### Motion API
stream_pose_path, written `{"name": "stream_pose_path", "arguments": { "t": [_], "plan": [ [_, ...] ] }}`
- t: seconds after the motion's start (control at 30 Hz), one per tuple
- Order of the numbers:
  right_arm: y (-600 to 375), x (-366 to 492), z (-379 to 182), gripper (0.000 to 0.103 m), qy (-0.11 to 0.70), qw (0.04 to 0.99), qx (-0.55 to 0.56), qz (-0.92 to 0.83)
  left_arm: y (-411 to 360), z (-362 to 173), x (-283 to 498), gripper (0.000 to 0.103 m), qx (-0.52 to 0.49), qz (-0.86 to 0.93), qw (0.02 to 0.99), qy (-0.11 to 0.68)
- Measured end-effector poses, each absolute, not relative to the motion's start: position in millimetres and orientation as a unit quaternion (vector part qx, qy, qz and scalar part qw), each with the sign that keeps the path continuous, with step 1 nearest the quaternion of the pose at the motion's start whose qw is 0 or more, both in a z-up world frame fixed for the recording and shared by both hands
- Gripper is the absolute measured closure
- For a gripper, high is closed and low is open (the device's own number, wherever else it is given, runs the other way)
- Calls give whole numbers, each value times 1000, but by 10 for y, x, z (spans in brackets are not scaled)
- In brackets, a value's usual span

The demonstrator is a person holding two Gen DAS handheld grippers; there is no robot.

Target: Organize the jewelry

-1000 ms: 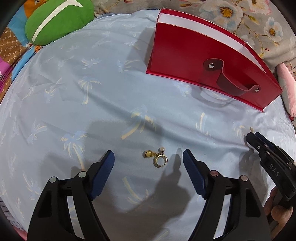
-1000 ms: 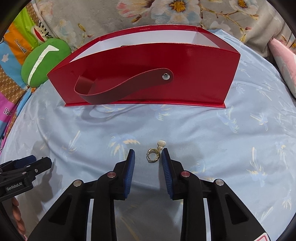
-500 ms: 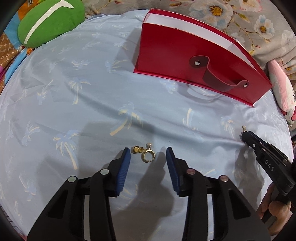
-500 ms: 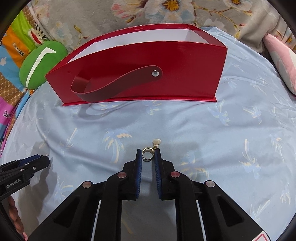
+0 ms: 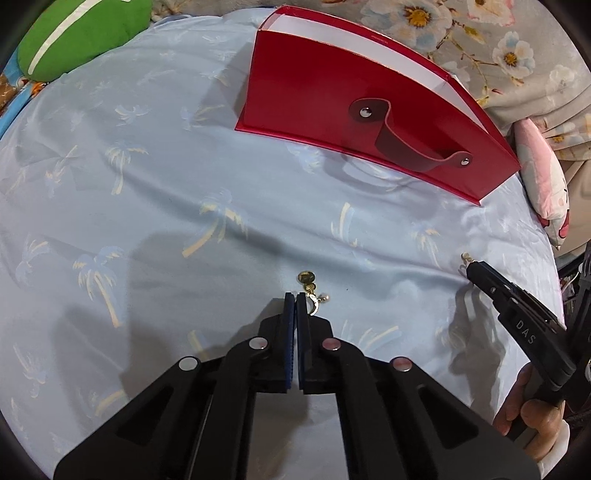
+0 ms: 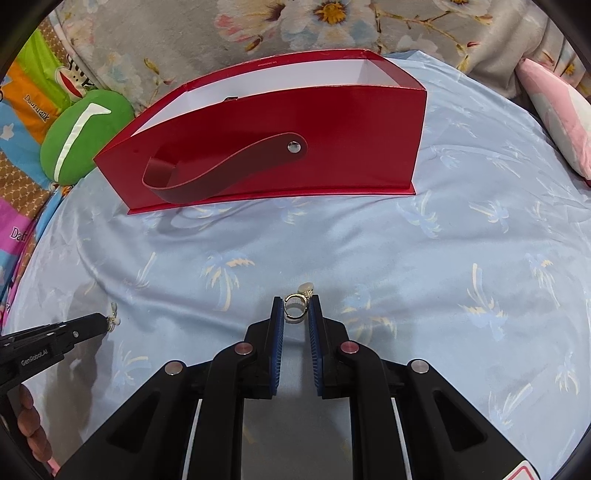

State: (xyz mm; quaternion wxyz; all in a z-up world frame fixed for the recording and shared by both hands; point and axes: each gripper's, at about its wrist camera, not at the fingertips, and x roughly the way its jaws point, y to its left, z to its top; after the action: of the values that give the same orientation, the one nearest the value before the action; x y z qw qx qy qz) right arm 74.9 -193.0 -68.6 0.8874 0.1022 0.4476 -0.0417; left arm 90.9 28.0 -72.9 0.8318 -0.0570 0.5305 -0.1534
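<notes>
Pickup step. Left gripper (image 5: pixel 295 301) closed on earring (image 5: pixel 312 295); right gripper (image 6: pixel 296 308) clamped on second earring (image 6: pixel 295 304). Next: lift, carriage to red box (image 6: pixel 280 147) required.

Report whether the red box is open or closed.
Open: the red box has no lid on top, and its white inner walls show above the front wall.

1. The left gripper's (image 5: pixel 295 300) fingers press together beside a gold earring (image 5: pixel 312 295); whether any of it is pinched between them is too small to tell.
2. The red box's (image 6: pixel 273 158) inside is hidden behind its front wall.
3. The green cushion (image 5: pixel 74 33) is cut off by the frame's top edge.
4. The pink pillow (image 6: pixel 554 110) runs out of the right edge.
</notes>
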Motion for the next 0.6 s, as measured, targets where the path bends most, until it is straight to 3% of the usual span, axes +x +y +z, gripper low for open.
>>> {"name": "stream_pose_path", "arguments": {
  "t": [0.6],
  "plan": [
    [-1930, 588, -548, 91, 435, 893, 109, -37, 182, -723, 832, 103, -49, -163, 832, 529]
  ]
}}
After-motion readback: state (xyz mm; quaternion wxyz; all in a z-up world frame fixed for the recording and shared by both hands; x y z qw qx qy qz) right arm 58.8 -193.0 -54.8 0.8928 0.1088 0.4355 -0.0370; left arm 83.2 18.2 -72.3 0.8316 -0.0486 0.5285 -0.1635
